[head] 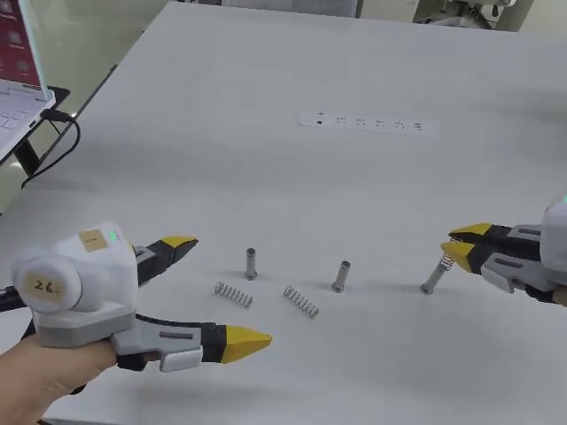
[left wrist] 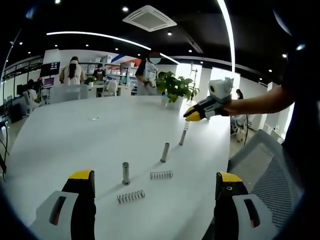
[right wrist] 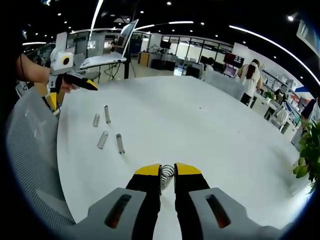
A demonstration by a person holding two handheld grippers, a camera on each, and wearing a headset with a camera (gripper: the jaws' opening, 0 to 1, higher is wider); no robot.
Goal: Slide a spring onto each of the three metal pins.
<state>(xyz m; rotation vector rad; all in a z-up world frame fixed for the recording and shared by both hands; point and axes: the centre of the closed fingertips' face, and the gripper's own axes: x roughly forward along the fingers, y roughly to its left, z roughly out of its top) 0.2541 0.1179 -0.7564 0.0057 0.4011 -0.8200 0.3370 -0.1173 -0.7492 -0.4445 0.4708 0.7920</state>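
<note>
Three short metal pins stand in a row on the white table: left pin (head: 251, 263), middle pin (head: 341, 275), right pin (head: 431, 278). Two loose springs (head: 233, 294) (head: 301, 302) lie in front of the left and middle pins. My right gripper (head: 459, 244) is shut on a third spring (head: 446, 263), which is tilted over the top of the right pin. In the right gripper view the spring (right wrist: 167, 176) is pinched between the yellow tips of that gripper (right wrist: 167, 171). My left gripper (head: 217, 290) is held open near the table's front edge, left of the loose springs (left wrist: 131, 196) (left wrist: 161, 174).
A white power strip (head: 368, 123) lies farther back on the table. An open laptop (head: 18, 80) with a black cable sits off the table's left edge. A grey mesh chair (left wrist: 280, 175) stands near the table. People and desks are in the far background.
</note>
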